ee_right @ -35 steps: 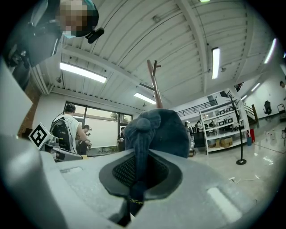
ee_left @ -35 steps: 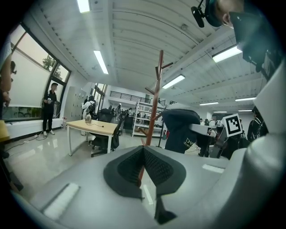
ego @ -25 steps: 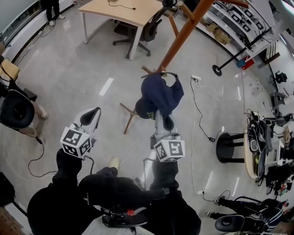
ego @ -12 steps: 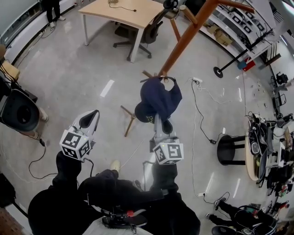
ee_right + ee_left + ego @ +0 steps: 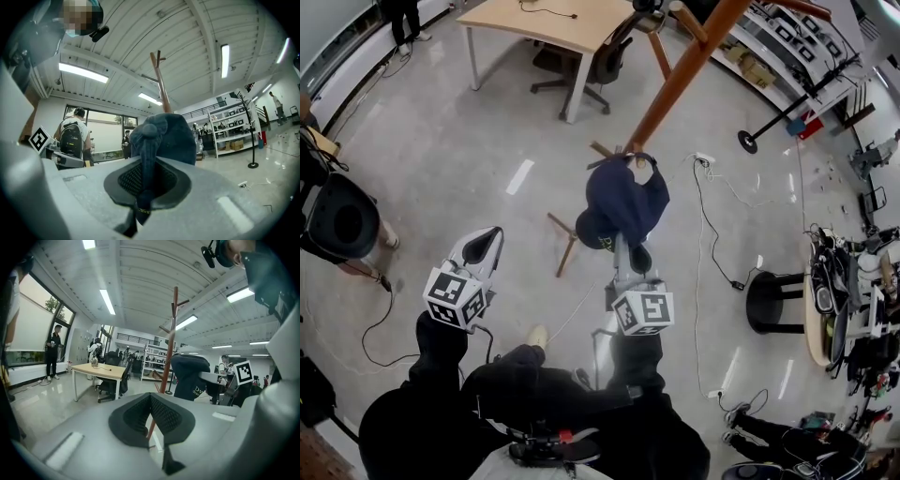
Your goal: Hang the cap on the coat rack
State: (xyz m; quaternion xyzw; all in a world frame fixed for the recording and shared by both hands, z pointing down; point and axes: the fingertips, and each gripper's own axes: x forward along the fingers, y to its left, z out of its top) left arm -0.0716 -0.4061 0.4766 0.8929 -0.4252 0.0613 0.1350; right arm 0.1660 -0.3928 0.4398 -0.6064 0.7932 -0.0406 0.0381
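A dark navy cap (image 5: pixel 623 199) hangs from my right gripper (image 5: pixel 629 247), which is shut on its brim or strap. The cap's top lies close to the foot of the brown wooden coat rack (image 5: pixel 675 75), whose pole runs up to the right. In the right gripper view the cap (image 5: pixel 164 136) rises out of the shut right gripper (image 5: pixel 144 187), with the rack's pole and pegs (image 5: pixel 159 77) behind it. My left gripper (image 5: pixel 487 236) sits lower left, shut and holding nothing. The left gripper view shows the rack (image 5: pixel 173 333) and the cap (image 5: pixel 190 376) ahead to the right.
The rack's splayed legs (image 5: pixel 564 242) stand on the grey floor. A wooden table (image 5: pixel 544 23) and an office chair (image 5: pixel 602 61) are behind. Cables (image 5: pixel 703 220) trail at the right near a black stool (image 5: pixel 769 300). A seated person (image 5: pixel 337 220) is at far left.
My right gripper and the cap have edged slightly up toward the rack's pole. The left gripper has hardly moved.
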